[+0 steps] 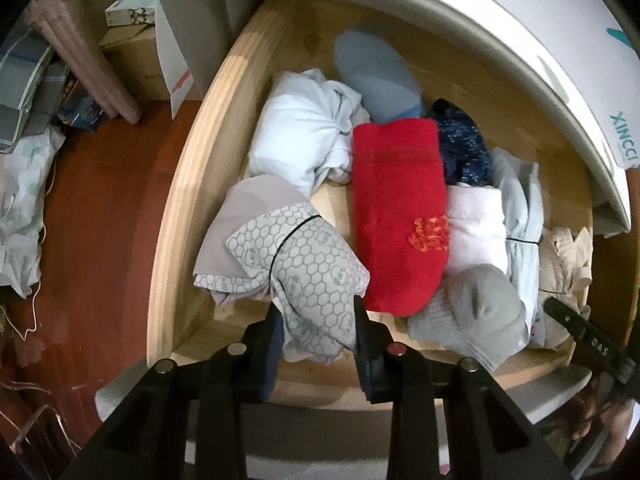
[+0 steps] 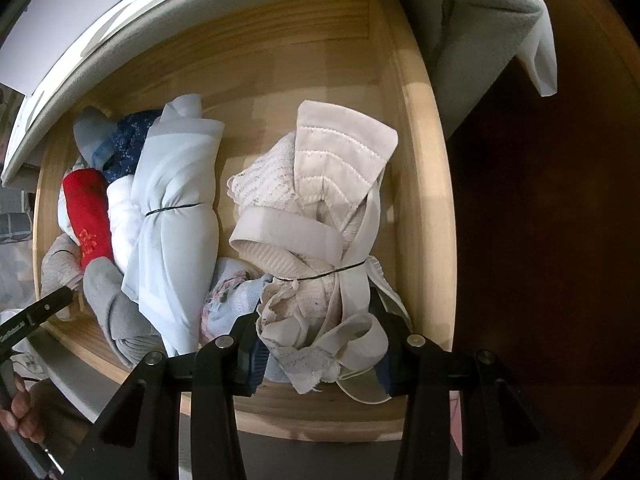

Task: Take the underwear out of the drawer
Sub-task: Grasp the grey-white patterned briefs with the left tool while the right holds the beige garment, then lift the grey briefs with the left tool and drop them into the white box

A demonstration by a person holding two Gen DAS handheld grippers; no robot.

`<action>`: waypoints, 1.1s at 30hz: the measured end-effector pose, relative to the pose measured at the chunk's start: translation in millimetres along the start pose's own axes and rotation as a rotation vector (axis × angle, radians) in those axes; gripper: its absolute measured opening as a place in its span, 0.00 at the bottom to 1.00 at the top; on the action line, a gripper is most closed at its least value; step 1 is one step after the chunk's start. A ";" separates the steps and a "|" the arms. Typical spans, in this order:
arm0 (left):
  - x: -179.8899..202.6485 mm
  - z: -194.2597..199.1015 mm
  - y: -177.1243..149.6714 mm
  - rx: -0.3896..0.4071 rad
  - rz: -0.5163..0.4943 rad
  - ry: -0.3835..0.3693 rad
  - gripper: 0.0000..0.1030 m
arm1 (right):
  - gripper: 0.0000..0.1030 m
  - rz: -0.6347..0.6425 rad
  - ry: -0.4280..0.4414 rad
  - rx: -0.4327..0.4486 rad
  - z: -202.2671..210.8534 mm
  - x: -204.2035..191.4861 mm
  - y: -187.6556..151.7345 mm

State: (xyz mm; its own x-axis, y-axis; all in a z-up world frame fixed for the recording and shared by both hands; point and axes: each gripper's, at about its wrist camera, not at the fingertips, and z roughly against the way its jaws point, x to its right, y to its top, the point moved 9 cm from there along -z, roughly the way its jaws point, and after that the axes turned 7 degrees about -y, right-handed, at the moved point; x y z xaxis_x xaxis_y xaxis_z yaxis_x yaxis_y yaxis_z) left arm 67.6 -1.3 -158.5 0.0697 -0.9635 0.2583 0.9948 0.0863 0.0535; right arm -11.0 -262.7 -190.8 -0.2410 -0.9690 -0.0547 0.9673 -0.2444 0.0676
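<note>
The open wooden drawer (image 1: 188,200) holds several rolled clothes. My left gripper (image 1: 316,320) is shut on a grey hexagon-print underwear bundle (image 1: 304,264) tied with a black band, at the drawer's front left. My right gripper (image 2: 320,344) is shut on a cream-white lace underwear bundle (image 2: 316,216) tied with a black band, at the drawer's front right (image 2: 420,200). The right gripper's tip also shows in the left wrist view (image 1: 560,312).
Other items lie in the drawer: a red sock (image 1: 400,208), a grey sock (image 1: 476,312), a pale blue roll (image 2: 176,208), a white bundle (image 1: 304,128), a navy item (image 1: 464,144). A white panel (image 1: 440,12) overhangs the drawer's back. Boxes and bags (image 1: 132,52) stand on the floor at left.
</note>
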 end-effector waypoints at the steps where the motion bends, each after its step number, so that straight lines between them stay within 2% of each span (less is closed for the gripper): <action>1: 1.8 2.0 -1.9 0.003 -0.006 -0.002 0.30 | 0.39 0.000 -0.001 0.000 -1.0 -0.1 0.1; 4: -3.7 12.5 -2.0 0.015 -0.031 -0.003 0.30 | 0.39 0.001 0.000 0.001 -2.5 -0.6 -0.2; 10: 10.0 32.1 -5.2 0.034 -0.084 -0.016 0.28 | 0.39 -0.006 0.006 0.001 -0.2 0.6 -0.7; 16: 20.9 46.6 -8.8 0.034 -0.081 -0.055 0.27 | 0.39 -0.005 0.004 0.001 0.8 -0.6 -1.1; 21: 17.1 61.4 -6.0 0.060 -0.110 -0.049 0.27 | 0.39 -0.007 0.008 -0.001 1.3 -1.6 -1.2; 27: 24.7 95.9 3.7 0.126 -0.177 -0.029 0.27 | 0.39 -0.007 0.013 -0.002 1.0 -2.9 -1.2; 33: 41.4 146.2 18.5 0.223 -0.231 -0.059 0.27 | 0.39 -0.004 0.014 -0.003 0.4 -2.9 -0.9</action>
State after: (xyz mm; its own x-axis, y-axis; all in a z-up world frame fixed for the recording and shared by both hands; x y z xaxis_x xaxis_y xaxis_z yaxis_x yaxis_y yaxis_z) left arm 78.1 -2.6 -5.8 -0.1671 -0.9483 0.2697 0.9426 -0.0734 0.3259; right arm -11.1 -259.7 -190.2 -0.2440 -0.9673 -0.0689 0.9665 -0.2484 0.0647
